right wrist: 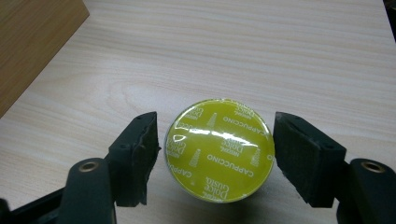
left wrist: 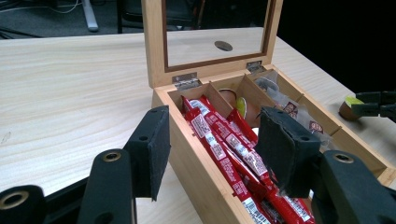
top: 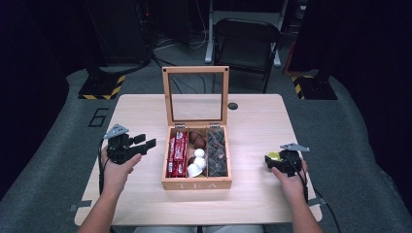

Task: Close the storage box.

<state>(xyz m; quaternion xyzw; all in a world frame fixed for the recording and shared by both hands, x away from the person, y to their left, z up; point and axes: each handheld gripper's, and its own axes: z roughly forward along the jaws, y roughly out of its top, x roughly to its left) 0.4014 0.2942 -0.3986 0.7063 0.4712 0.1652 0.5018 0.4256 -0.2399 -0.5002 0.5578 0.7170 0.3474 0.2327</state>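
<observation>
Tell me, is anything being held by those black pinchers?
Nothing is held. The right hand-held gripper stands open around the round yellow-lidded coffee capsule on the table, pads just off its rim. The left hand-held gripper is open and empty.

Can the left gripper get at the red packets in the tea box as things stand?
Probably yes: the lid stands open, and the left gripper hovers with open fingers beside the box, red packets uncovered.

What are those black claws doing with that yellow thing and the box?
A person holds a gripper in each hand at a wooden table. The right gripper has a yellow-topped coffee capsule between its open jaws, standing on the table right of the open tea box. The left gripper hovers open at the box's left side, above the red packets.
</observation>
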